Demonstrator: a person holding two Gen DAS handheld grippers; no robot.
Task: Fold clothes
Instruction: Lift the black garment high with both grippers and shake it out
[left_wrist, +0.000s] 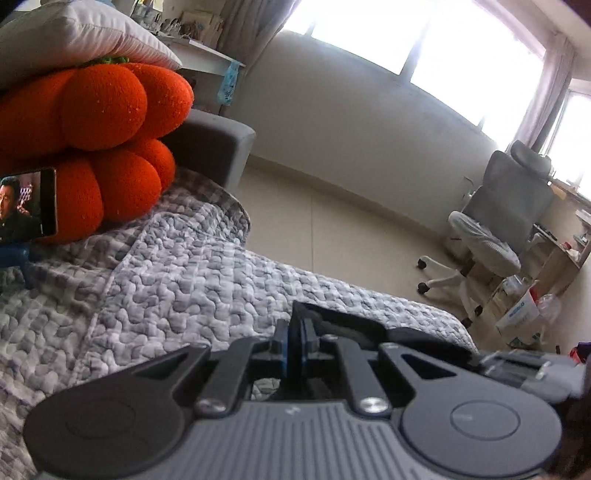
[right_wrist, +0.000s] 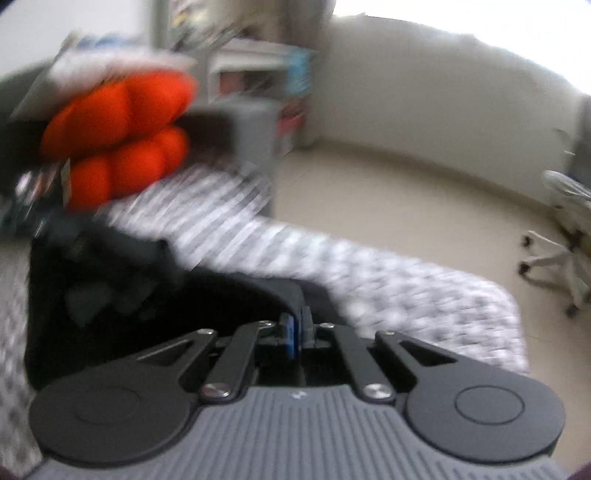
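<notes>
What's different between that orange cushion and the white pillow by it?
The orange cushion is bright and bulges in round lobes; the white pillow is pale, smoother and flatter. The orange cushion looks fuzzy and knitted, the white pillow finely woven. The white pillow lies on top, with the orange cushion beneath it on the grey quilt. Both look soft and stuffed.

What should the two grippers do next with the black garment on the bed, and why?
Probably lift both together and carry the pinched edge across to make a fold. The left gripper and right gripper are both shut, seemingly on the edge of the black garment, while the rest of it lies on the grey quilt. The right view is blurred, so that grip is uncertain.
</notes>
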